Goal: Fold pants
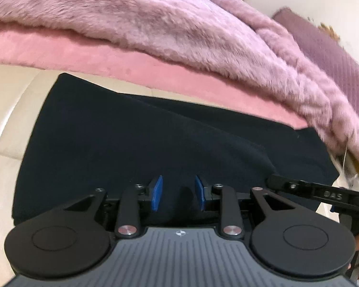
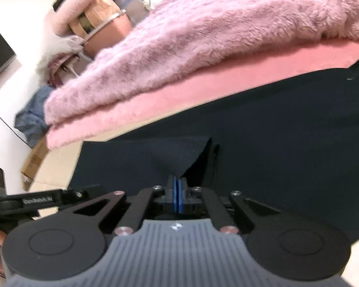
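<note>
Pinching pants (image 2: 275, 131) hem, right gripper (image 2: 178, 192) jaws closed

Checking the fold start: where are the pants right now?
The dark navy pants lie flat on the cream surface, along the pink blanket's edge, filling the middle of both wrist views, under both grippers.

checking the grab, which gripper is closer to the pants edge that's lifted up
Right. The right gripper is shut on the raised edge of the dark pants, its pads pinching the fabric. The left gripper stands open over flat cloth of the pants, nothing pinched.
</note>
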Tool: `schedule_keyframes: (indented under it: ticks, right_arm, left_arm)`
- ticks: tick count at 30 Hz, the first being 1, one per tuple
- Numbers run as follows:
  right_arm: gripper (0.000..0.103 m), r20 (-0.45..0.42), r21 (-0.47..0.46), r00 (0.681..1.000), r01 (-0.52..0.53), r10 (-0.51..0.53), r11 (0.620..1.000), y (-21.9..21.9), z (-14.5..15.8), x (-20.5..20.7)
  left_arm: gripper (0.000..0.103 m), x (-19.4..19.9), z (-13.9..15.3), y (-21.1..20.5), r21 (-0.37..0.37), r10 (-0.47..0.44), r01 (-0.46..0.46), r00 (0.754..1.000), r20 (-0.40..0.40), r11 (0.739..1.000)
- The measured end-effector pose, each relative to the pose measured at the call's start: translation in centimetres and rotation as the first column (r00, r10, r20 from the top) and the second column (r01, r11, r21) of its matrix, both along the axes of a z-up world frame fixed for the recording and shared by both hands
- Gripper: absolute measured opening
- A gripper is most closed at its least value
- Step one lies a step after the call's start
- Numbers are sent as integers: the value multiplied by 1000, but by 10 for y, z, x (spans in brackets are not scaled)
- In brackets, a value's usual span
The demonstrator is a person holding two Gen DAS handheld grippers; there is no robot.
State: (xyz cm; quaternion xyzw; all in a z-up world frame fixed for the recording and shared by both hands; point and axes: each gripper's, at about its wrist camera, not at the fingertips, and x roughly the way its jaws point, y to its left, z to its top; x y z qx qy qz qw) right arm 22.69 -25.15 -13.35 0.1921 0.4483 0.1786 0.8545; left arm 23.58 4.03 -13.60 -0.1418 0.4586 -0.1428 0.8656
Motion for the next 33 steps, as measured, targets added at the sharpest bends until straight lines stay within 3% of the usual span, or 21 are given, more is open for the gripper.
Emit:
schedule_keyframes:
  ticks: [4,5,6,8,12,17,20,23,28,33]
  right_arm:
    - [0,-65,2,998,23,-23,1000,-1,-18,2]
    - [4,-65,18,997,36,-35,999,-3,-17,1]
    - [20,-61,25,997,45,-43,999,-6,-15,0]
    - [36,-36,22,997,76,-75,997,-14,-10,-2]
    - [34,-102,142,992,92,-78,986,-27,-21,10]
    - [21,-170,293,977,172,-126,941,-37,-46,23]
    - [2,-189,332,975,173,-114,927,-35,-55,29]
    - [0,-212,379,970,191,-116,906,-36,-61,33]
    - [0,-130,324,988,127,-88,938,-25,-21,32]
    - [0,-11,230,1000,12,-10,973,-9,63,45]
  left_arm:
    - [33,0,-7,-5,43,-2,3,1000,-4,999]
    - [33,-1,-7,-4,43,-4,4,1000,-6,999]
    - [33,-1,-7,-4,46,-5,5,1000,-7,999]
    - [33,0,-8,-3,43,-2,3,1000,-11,999]
    - [33,-1,-9,-3,38,4,-3,1000,-10,999]
    - [33,0,-11,1,17,6,-6,1000,-17,1000]
    - [33,1,-11,2,10,14,-14,1000,-19,1000]
    - [33,0,-7,2,7,14,-14,1000,-14,1000]
    - [33,-13,22,29,-29,93,-92,994,52,995]
    - [33,-30,51,72,-36,212,-209,971,110,977]
